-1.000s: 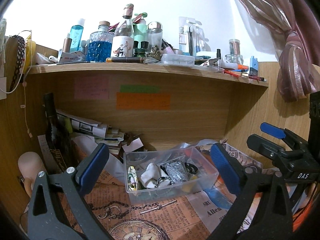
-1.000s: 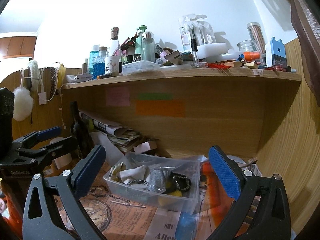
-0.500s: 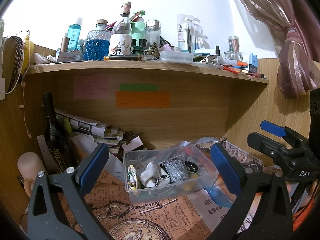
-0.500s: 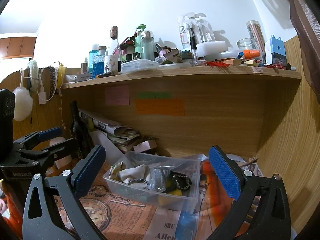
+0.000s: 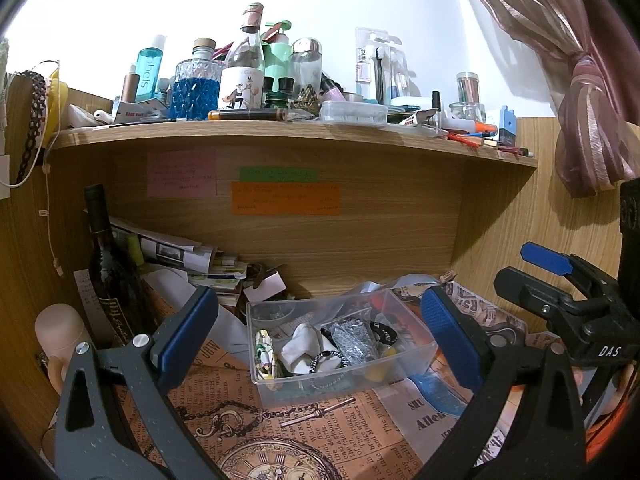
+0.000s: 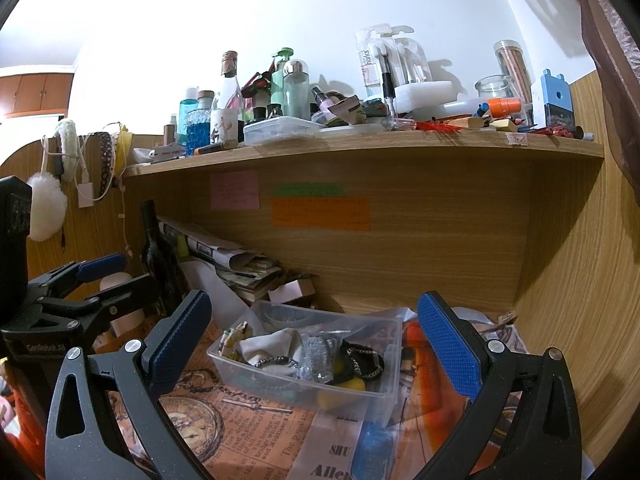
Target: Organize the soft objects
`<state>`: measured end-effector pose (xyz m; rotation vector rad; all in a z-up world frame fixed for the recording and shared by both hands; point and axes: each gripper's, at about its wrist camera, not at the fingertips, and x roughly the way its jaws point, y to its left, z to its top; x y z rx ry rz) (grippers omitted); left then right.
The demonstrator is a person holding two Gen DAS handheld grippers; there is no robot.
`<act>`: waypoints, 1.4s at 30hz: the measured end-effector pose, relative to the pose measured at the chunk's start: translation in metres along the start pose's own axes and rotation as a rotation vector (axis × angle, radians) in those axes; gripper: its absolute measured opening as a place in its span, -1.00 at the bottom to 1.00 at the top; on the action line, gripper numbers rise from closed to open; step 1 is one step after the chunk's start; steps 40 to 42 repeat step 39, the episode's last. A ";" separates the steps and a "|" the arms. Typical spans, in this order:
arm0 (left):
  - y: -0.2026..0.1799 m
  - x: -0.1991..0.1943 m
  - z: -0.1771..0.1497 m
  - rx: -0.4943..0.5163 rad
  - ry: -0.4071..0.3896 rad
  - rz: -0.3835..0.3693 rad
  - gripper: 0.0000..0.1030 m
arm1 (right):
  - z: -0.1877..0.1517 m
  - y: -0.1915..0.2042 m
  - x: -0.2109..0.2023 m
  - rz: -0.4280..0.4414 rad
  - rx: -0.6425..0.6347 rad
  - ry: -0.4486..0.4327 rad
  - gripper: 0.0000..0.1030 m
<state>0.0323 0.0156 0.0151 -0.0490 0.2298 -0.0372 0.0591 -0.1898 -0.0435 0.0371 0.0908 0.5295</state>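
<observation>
A clear plastic bin (image 5: pixel 416 354) sits on the newspaper-covered desk under a shelf; it also shows in the right wrist view (image 6: pixel 384 392). It holds a white cloth (image 5: pixel 304 346), a silver glittery piece (image 5: pixel 354 338), black bracelets (image 6: pixel 362 360), a patterned scrunchie (image 5: pixel 265 354) and something yellow (image 6: pixel 344 386). My left gripper (image 5: pixel 320 340) is open and empty, its jaws either side of the bin, short of it. My right gripper (image 6: pixel 316 344) is open and empty, likewise framing the bin. Each gripper shows in the other's view (image 5: pixel 560 292) (image 6: pixel 88 284).
A dark wine bottle (image 5: pixel 110 276) and a pile of papers (image 5: pixel 180 252) stand at the back left. The shelf above (image 5: pixel 280 128) is crowded with bottles and jars. A white pompom (image 6: pixel 46 208) hangs left. A curtain (image 5: pixel 580 120) hangs right. Wooden walls close both sides.
Both grippers have barely moved; the view has shifted up very slightly. Both stay open and empty.
</observation>
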 end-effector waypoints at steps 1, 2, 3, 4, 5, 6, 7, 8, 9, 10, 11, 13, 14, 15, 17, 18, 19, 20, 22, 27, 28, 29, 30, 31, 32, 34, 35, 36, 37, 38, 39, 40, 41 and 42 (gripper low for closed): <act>0.000 0.000 0.000 0.000 -0.001 0.001 1.00 | 0.000 0.000 0.000 0.000 0.000 0.000 1.00; 0.001 0.000 0.000 0.000 -0.001 -0.002 1.00 | 0.000 0.000 0.000 0.000 0.001 0.000 1.00; 0.001 0.000 0.000 0.001 0.001 -0.003 1.00 | 0.000 0.000 0.000 0.001 0.001 0.001 1.00; 0.001 0.000 0.000 0.001 -0.001 -0.003 1.00 | 0.000 0.000 0.000 0.002 0.001 0.001 1.00; 0.001 0.000 0.000 0.002 -0.002 -0.001 1.00 | 0.000 0.001 -0.001 0.001 0.000 0.001 1.00; 0.001 0.000 0.000 0.003 -0.002 0.001 1.00 | -0.001 0.001 -0.001 0.001 -0.002 0.000 1.00; 0.001 0.000 0.000 0.003 -0.003 0.002 1.00 | -0.001 0.001 -0.001 0.002 -0.003 0.001 1.00; 0.001 0.000 0.000 0.003 -0.003 0.002 1.00 | -0.001 0.001 -0.001 0.003 -0.003 0.001 1.00; 0.001 0.000 0.000 0.001 -0.003 0.002 1.00 | -0.001 0.001 -0.001 0.003 -0.003 0.001 1.00; 0.001 0.000 0.000 0.001 -0.003 0.001 1.00 | -0.002 0.002 -0.001 0.004 -0.003 0.001 1.00; 0.001 0.000 0.000 0.001 -0.002 0.001 1.00 | -0.002 0.002 -0.001 0.004 -0.004 0.002 1.00; 0.001 -0.001 0.000 -0.001 -0.001 0.001 1.00 | -0.001 0.002 -0.001 0.003 -0.003 0.002 1.00; 0.001 -0.001 0.000 -0.002 -0.001 0.002 1.00 | -0.001 0.002 -0.001 0.004 -0.003 0.002 1.00; 0.001 -0.001 0.000 -0.003 -0.001 0.002 1.00 | -0.001 0.002 -0.001 0.004 -0.003 0.002 1.00; 0.001 -0.001 0.000 -0.001 -0.002 -0.001 1.00 | -0.001 0.002 -0.001 0.002 -0.003 0.001 1.00; 0.001 -0.002 0.000 0.000 -0.003 -0.006 1.00 | -0.001 0.001 -0.001 0.004 -0.003 0.002 1.00; 0.001 -0.003 0.000 -0.001 -0.006 -0.008 1.00 | -0.001 0.001 -0.001 0.006 -0.003 0.002 1.00; 0.001 -0.003 0.000 -0.002 -0.007 -0.010 1.00 | -0.001 0.001 -0.001 0.007 -0.003 0.003 1.00; 0.001 -0.004 0.000 -0.005 -0.009 -0.014 1.00 | -0.002 0.001 0.000 0.008 -0.004 0.005 1.00; -0.001 -0.006 0.000 0.000 -0.010 -0.019 1.00 | -0.002 0.003 0.000 0.009 -0.003 0.006 1.00; -0.001 -0.006 -0.001 0.002 -0.010 -0.021 1.00 | -0.003 0.003 0.000 0.009 -0.002 0.006 1.00; -0.002 -0.006 -0.001 0.005 -0.008 -0.021 1.00 | -0.003 0.003 0.000 0.009 -0.001 0.007 1.00; -0.003 -0.005 -0.001 0.007 -0.007 -0.021 1.00 | -0.003 0.003 0.000 0.009 -0.001 0.007 1.00; -0.003 -0.005 -0.001 0.008 -0.007 -0.021 1.00 | -0.003 0.003 0.000 0.008 -0.001 0.009 1.00; -0.003 -0.005 -0.001 0.008 -0.006 -0.022 1.00 | -0.004 0.002 0.000 0.009 0.000 0.010 1.00; -0.003 -0.004 -0.002 0.008 -0.005 -0.024 1.00 | -0.005 0.002 0.001 0.009 0.001 0.014 1.00; -0.003 -0.004 -0.002 0.007 -0.004 -0.026 1.00 | -0.005 0.001 0.002 0.009 0.002 0.016 1.00; -0.002 -0.003 -0.002 0.005 -0.002 -0.028 1.00 | -0.006 0.001 0.002 0.008 0.002 0.018 1.00; -0.002 -0.003 -0.002 0.003 -0.002 -0.027 1.00 | -0.006 0.000 0.003 0.009 0.003 0.021 1.00; -0.002 -0.002 -0.002 0.002 -0.001 -0.026 1.00 | -0.006 0.000 0.004 0.009 0.004 0.022 1.00; -0.001 -0.001 -0.002 0.001 0.002 -0.025 1.00 | -0.006 0.000 0.005 0.010 0.005 0.023 1.00; -0.001 -0.001 -0.002 0.001 0.002 -0.025 1.00 | -0.006 0.000 0.005 0.010 0.005 0.023 1.00; -0.001 -0.001 -0.002 0.001 0.002 -0.025 1.00 | -0.006 0.000 0.005 0.010 0.005 0.023 1.00; -0.001 -0.001 -0.002 0.001 0.002 -0.025 1.00 | -0.006 0.000 0.005 0.010 0.005 0.023 1.00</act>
